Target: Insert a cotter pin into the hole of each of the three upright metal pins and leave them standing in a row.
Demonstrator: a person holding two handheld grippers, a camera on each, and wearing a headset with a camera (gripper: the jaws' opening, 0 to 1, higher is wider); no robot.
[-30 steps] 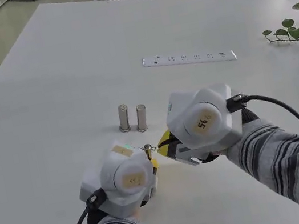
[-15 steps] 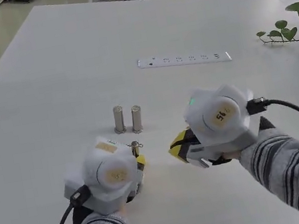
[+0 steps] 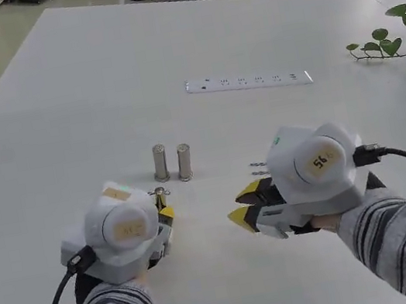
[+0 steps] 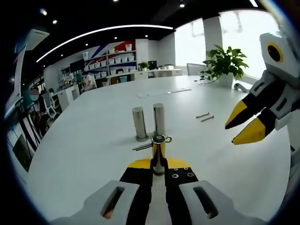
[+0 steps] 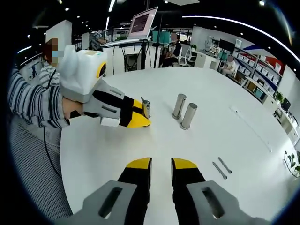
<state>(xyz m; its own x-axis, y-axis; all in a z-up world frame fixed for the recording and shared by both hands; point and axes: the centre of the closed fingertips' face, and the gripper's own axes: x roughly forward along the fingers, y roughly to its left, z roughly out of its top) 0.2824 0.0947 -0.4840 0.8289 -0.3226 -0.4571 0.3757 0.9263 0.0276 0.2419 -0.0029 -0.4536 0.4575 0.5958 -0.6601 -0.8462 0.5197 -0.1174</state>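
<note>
My left gripper [image 4: 158, 165] is shut on a short metal pin [image 4: 158, 152] held upright, with a cotter pin [image 4: 161, 138] through its top. In the head view this held pin [image 3: 160, 199] sits just in front and left of two upright metal pins [image 3: 160, 162] [image 3: 184, 161] standing side by side. My right gripper [image 3: 242, 206] is open and holds nothing, a hand's width to the right of the left gripper [image 3: 164, 211]. Two loose cotter pins [image 3: 258, 167] lie on the table near it. From the right gripper [image 5: 161, 165] I see the standing pins [image 5: 183, 111].
A white power strip [image 3: 247, 81] lies farther back on the white table [image 3: 62, 114]. A leafy plant sprig [image 3: 396, 39] reaches in at the far right. A person [image 5: 51, 51] and office desks show behind in the right gripper view.
The grippers have drawn apart: the left one moved left with the pin and its cotter pin, the right one backed off to the right with its jaws apart.
</note>
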